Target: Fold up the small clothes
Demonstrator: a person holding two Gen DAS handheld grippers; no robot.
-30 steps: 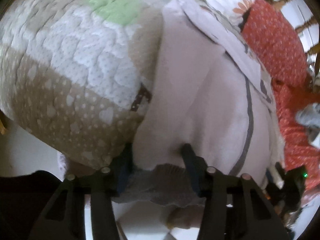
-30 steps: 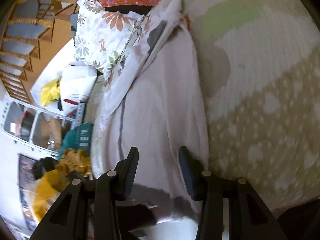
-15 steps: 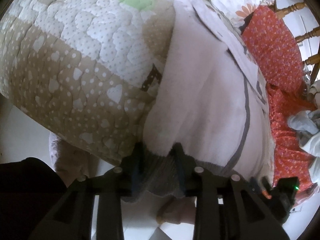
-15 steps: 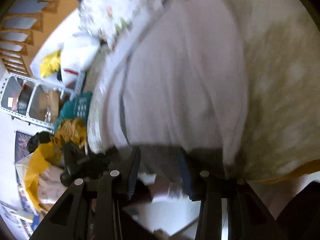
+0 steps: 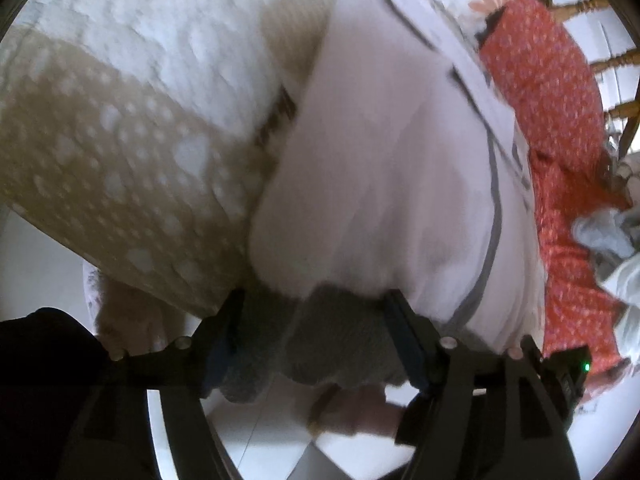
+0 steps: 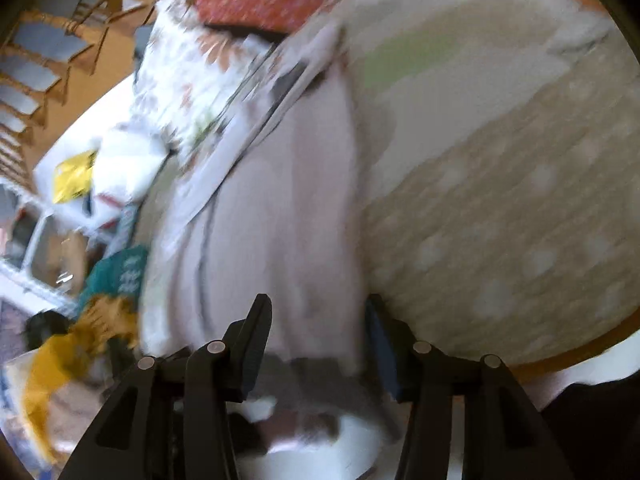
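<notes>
The pale pink, soft-cotton small garment with a thin grey piping line (image 5: 400, 184) lies spread lengthwise on the quilted beige-and-white bed cover dotted with hearts (image 5: 120, 160), its grey ribbed hem (image 5: 340, 340) hanging just over the near edge of the bed. It appears laid out flat so the hem end can be taken up and folded back over the body of the cloth.

The left gripper (image 5: 316, 344) has just been opening; its jaws now stand wide on either side of the grey hem, the band bunched loosely between them, and the pads do not seem to press it. The right gripper (image 6: 316, 344) has also been widening; the garment's lower edge (image 6: 304, 280) sits between its jaws, but blur hides whether the pads touch the cloth. Both seem placed at the hem's two corners for a paired lift.

Beyond the garment lies a white flower-printed pillow (image 6: 180, 80), then an orange-red patterned cloth (image 5: 552, 100). A wooden chair (image 6: 60, 40) stands behind.
</notes>
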